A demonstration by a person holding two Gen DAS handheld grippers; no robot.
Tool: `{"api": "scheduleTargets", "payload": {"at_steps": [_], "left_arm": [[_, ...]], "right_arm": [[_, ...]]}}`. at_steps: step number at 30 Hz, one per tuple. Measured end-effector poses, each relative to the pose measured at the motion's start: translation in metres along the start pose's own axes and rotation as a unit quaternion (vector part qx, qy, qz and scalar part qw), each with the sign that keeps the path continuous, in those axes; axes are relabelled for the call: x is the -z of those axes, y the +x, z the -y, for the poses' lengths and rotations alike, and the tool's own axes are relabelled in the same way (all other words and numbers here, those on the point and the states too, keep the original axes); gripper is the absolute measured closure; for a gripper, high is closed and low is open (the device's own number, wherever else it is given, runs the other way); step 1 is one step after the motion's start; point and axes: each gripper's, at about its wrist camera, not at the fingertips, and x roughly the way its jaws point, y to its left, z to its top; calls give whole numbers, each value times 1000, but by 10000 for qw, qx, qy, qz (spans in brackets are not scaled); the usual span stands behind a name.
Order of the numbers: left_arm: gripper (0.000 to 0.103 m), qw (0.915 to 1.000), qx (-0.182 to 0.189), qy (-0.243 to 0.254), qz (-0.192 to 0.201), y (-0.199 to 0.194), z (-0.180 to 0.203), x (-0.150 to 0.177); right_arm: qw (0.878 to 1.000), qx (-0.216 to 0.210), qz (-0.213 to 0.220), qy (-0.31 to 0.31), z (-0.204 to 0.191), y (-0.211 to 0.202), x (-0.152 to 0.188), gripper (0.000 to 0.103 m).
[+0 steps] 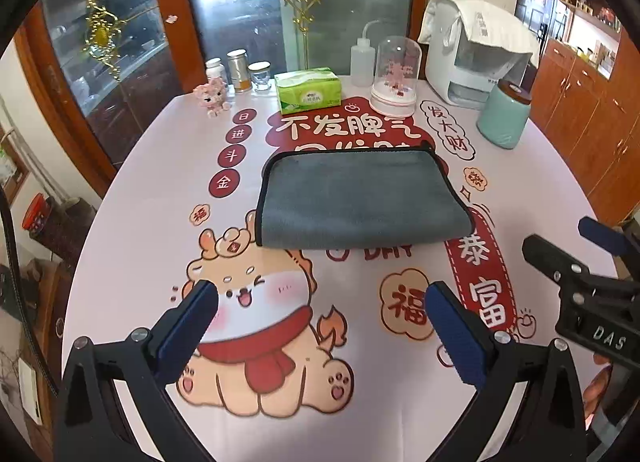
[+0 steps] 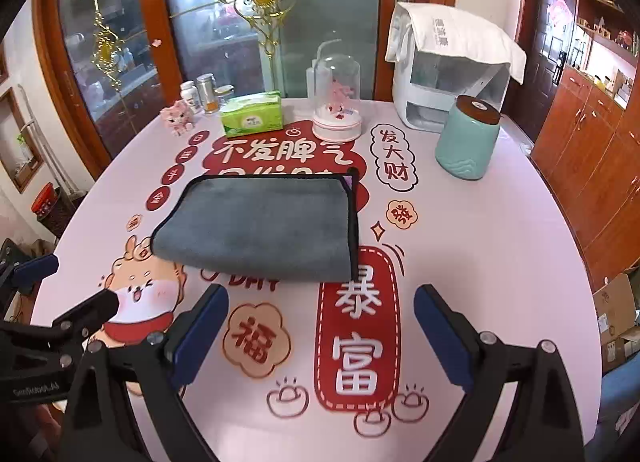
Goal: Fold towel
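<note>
A grey towel point(image 1: 360, 198) with black edging lies folded flat in the middle of the printed table cover; it also shows in the right wrist view point(image 2: 264, 222). My left gripper point(image 1: 320, 302) is open and empty, held above the table short of the towel's near edge. My right gripper point(image 2: 320, 302) is open and empty, near the towel's near right corner. The right gripper also shows at the right edge of the left wrist view point(image 1: 568, 246), and the left gripper at the left edge of the right wrist view point(image 2: 76, 286).
Along the table's far side stand a green tissue box point(image 1: 307, 90), a glass dome ornament point(image 1: 394, 78), a squeeze bottle point(image 1: 362, 58), a mint jar point(image 1: 505, 114), a white appliance point(image 1: 476, 58), small jars point(image 1: 238, 70) and a pink figurine point(image 1: 212, 96). Wooden cabinets point(image 2: 592, 150) stand to the right.
</note>
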Motion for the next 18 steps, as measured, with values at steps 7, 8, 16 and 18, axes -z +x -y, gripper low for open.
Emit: {"api": "scheduleTargets", "payload": {"at_steps": [7, 8, 16, 18], "left_arm": [[0, 9994, -155, -273, 177, -41, -1, 28], [0, 9991, -186, -316, 211, -48, -1, 33], [0, 9981, -181, -478, 329, -85, -1, 58], [0, 9981, -186, -495, 325, -92, 0, 61]], "right_arm": [[9999, -129, 107, -4, -2, -38, 26, 8], [9998, -142, 128, 10, -1, -44, 30, 8], [9992, -361, 137, -57, -5, -76, 54, 8], [9991, -402, 135, -93, -7, -83, 59, 8]]}}
